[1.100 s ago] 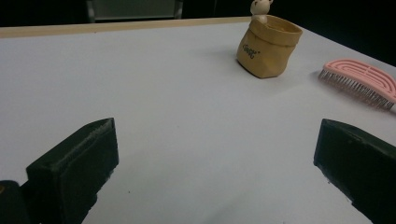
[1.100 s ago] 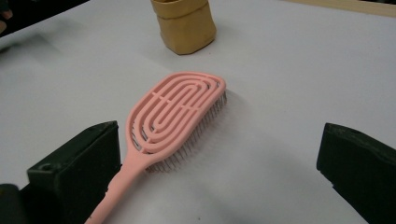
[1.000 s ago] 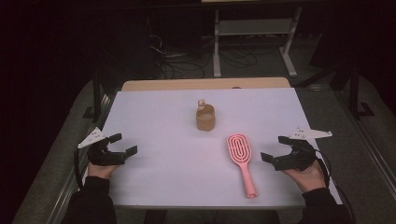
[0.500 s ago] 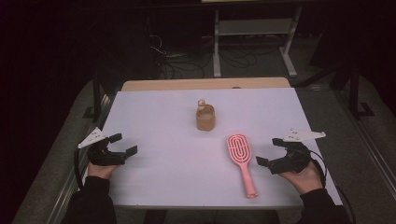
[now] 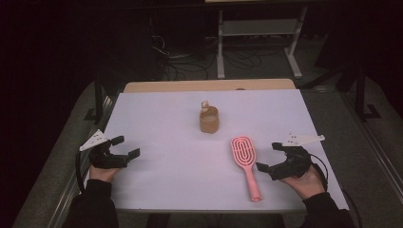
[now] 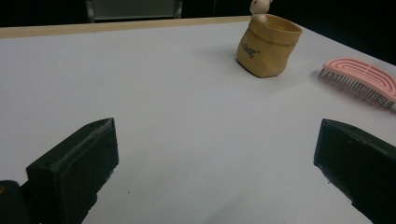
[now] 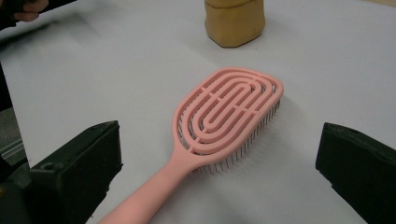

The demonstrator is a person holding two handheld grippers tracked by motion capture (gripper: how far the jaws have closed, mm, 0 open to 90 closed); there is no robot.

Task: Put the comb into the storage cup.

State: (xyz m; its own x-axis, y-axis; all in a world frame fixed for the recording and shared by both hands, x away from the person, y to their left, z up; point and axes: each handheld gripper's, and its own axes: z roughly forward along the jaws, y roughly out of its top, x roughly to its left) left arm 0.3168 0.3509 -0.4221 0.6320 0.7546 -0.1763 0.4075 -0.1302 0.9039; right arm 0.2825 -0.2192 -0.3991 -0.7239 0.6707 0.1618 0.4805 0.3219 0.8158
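Note:
A pink hairbrush (image 5: pixel 244 159) lies bristles down on the white table sheet (image 5: pixel 166 118), its handle toward the front edge. My right gripper (image 5: pixel 268 156) is open just right of it, low over the sheet. In the right gripper view the brush head (image 7: pixel 224 116) lies between and ahead of the wide-apart jaws, untouched. A tan soft pouch (image 5: pixel 209 119) with a small pale figure at its rim stands mid-table, also seen as pouch (image 6: pixel 268 46) and pouch (image 7: pixel 235 21). My left gripper (image 5: pixel 126 146) rests open at the left edge, holding nothing. The brush (image 6: pixel 359 79) shows far right in its view.
A wooden strip (image 5: pixel 209 85) runs along the table's far edge. Behind it on the dark floor stand a metal rack (image 5: pixel 256 28) and loose cables (image 5: pixel 176 57). Bare sheet stretches between the left gripper and the pouch.
My right gripper has moved a little left, closer to the brush. The left gripper, brush and pouch have not moved.

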